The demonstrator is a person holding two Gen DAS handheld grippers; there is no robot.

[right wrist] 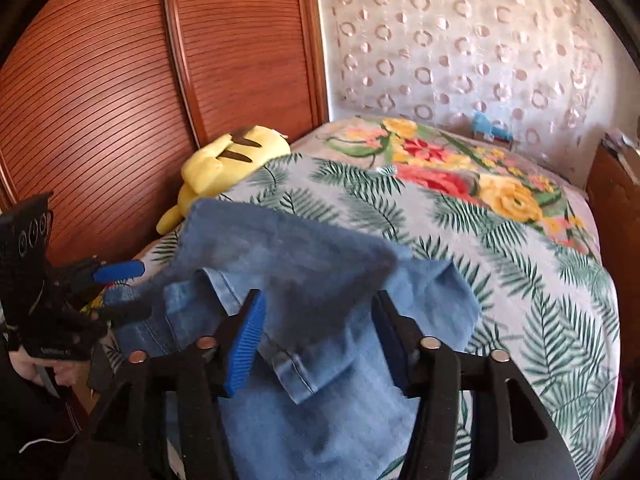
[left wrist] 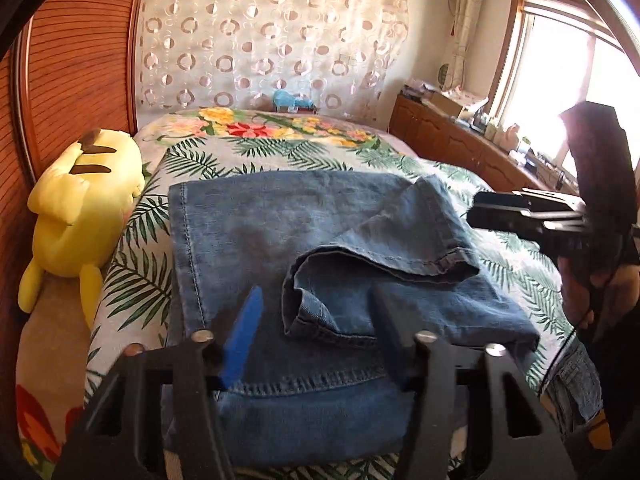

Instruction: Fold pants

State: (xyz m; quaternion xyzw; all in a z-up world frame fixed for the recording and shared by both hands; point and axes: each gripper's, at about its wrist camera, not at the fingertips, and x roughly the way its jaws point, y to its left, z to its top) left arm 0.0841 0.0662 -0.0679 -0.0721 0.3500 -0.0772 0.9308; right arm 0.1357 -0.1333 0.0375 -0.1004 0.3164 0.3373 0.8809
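The blue denim pants (left wrist: 256,224) lie on the bed (left wrist: 224,152), on its leaf-and-flower cover, already doubled into a thick rectangular bundle. One leg end with its stitched hem (left wrist: 432,262) is flopped loosely across the top and curls over at its near corner, so the stack is not yet flat.

The left tongs (left wrist: 318,312) hover just above the near part of the bundle with their jaws spread apart and nothing between them. The right tongs (right wrist: 320,320) are likewise spread wide and empty, hanging over the hem flap from the other side; in the left wrist view they show at the bundle's right edge (left wrist: 480,210).

Denim like this probably handles as a soft but fairly heavy cloth: it drapes and sags when lifted, yet the layered seams and hems are stiffer and thicker than the plain panels. It is not slippery or fragile, so a firm pinch should hold. The best places to grip look like the stitched hem of the loose leg end and the corner of the fold, where the cloth is thick enough to fill the jaws. Pinching a single layer in mid-panel would likely drag the layers apart. Lifting with both tongs at matching corners should keep the edge straight.

A yellow plush toy (left wrist: 86,204) lies at the bed's edge, well apart from the pants.
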